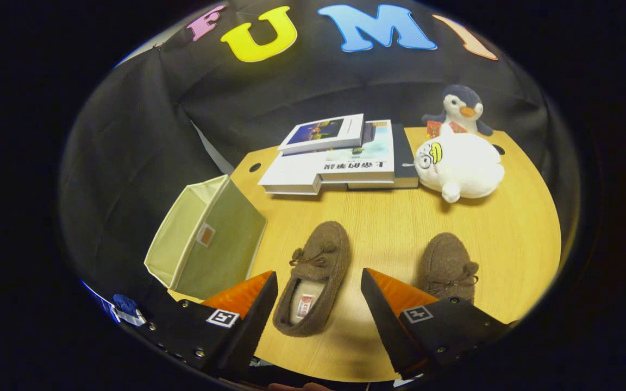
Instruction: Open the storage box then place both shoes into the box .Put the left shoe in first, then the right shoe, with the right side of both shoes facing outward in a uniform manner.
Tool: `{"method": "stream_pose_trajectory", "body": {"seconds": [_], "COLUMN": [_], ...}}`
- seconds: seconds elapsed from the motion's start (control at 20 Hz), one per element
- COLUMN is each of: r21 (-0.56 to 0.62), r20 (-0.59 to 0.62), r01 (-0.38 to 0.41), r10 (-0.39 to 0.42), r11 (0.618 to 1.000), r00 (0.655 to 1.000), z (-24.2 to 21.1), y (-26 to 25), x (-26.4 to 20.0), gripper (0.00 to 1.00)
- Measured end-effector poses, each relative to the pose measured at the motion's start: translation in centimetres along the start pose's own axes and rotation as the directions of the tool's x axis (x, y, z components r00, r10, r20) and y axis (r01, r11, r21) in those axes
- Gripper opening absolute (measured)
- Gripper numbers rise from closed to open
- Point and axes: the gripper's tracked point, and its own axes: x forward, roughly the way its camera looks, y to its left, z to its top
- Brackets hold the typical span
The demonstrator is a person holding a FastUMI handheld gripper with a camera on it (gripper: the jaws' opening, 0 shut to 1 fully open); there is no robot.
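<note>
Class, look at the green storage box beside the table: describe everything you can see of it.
The storage box looks like a fabric cube, olive green outside with a cream lining and rim. It is already open, with no lid on it, and tilted so its opening faces up and away from the table. A small label sits on its near side. It stands off the table's edge, ahead of the open gripper.

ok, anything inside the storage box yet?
The storage box looks empty: pale lining visible, far inner corner hidden by its wall. Both brown slippers sit on the table; the gripper is open.
</note>
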Motion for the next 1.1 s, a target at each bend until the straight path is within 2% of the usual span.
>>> {"method": "stream_pose_trajectory", "body": {"seconds": [0.5,0.8,0.85,0.9,0.95,1.05,1.1], "r21": [-0.049,-0.012,0.004,0.037,0.075,0.071,0.073], "r20": [-0.175,-0.227,-0.231,-0.242,-0.254,-0.256,-0.249], "r01": [0.037,0.123,0.14,0.121,0.096,0.141,0.144], "r10": [-0.045,-0.123,-0.135,-0.108,-0.074,-0.118,-0.122], "r11": [0.998,0.992,0.99,0.992,0.993,0.987,0.987], "r00": [0.984,0.966,0.964,0.964,0.964,0.959,0.961], "z": [-4.2,-4.4,-4.4,-4.5,-4.8,-4.4,-4.0], "y": [-1.6,-3.4,-3.8,-3.2,-2.3,-2.7,-2.5], "x": [5.9,9.4,10.1,10.6,10.9,10.5,10.3], "gripper": [0.92,0.87,0.77,0.72,0.53,0.15,0.02]}}
